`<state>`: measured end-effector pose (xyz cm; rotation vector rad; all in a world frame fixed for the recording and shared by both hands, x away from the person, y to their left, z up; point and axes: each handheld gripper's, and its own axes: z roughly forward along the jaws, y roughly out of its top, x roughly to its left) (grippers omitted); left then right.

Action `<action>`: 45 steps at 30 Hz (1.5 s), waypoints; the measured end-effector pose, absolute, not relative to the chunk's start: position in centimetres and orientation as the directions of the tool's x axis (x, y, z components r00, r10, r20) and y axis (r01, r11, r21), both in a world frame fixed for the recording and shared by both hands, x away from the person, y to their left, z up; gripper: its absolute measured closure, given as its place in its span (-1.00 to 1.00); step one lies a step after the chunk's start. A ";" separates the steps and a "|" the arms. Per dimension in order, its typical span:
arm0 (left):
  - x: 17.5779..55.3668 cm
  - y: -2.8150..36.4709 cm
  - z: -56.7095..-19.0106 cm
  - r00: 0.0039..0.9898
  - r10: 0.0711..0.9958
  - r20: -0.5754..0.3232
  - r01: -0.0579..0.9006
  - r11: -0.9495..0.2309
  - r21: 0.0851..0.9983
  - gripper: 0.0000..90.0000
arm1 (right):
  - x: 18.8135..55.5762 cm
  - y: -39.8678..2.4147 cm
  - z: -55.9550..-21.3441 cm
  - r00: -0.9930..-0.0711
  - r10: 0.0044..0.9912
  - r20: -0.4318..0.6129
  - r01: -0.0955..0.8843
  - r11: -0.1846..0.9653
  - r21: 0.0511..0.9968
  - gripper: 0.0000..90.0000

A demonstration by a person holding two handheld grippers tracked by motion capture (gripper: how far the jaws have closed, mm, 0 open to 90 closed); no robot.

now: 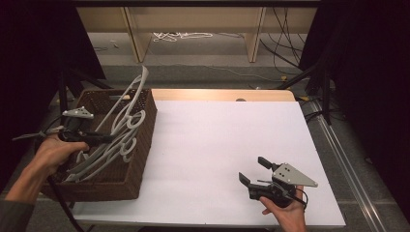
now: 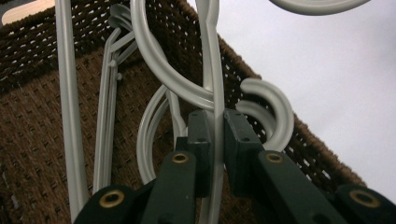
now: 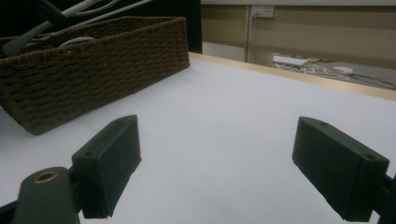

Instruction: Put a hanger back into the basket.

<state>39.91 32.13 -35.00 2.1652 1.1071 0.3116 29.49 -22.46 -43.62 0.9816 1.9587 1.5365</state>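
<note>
Clamped tight, my left gripper (image 2: pixel 214 140) pinches the thin shaft of a pale grey plastic hanger (image 2: pixel 211 56) between its two black pads, inside the brown woven basket (image 1: pixel 145 145) at the table's left edge. From the high view I see that hanger (image 1: pixel 129 94) slanting up and out past the basket's far rim, while the other hangers (image 1: pixel 109 159) lie tangled below it, their curved hooks overlapping. Basket walls close in on three sides of the left gripper (image 1: pixel 104 137); the way upward is open. My right gripper (image 1: pixel 255 170) rests low over the white table (image 1: pixel 217 140) near its front edge, jaws spread wide with nothing between them, well apart from the basket. Between basket and right gripper, I have bare white surface to work across.
</note>
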 end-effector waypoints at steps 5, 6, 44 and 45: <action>39.6 32.6 -35.7 0.627 0.773 -0.097 0.624 -0.424 0.656 0.82 | 29.6 -22.3 -43.7 -0.640 0.765 0.074 0.250 0.116 0.961 -0.64; 39.5 32.7 -35.9 0.627 0.773 -0.098 0.629 -0.428 0.649 0.82 | 29.6 -22.3 -43.7 -0.639 0.765 0.075 0.250 0.114 0.961 -0.64; 38.2 36.4 -38.9 0.680 0.719 -0.142 0.657 -0.512 0.553 0.80 | 29.6 -22.3 -43.8 -0.641 0.764 0.071 0.262 0.131 0.956 -0.63; 38.2 36.1 -39.1 0.658 0.735 -0.165 0.672 -0.475 0.568 0.80 | 29.6 -22.3 -43.8 -0.641 0.765 0.069 0.259 0.130 0.957 -0.63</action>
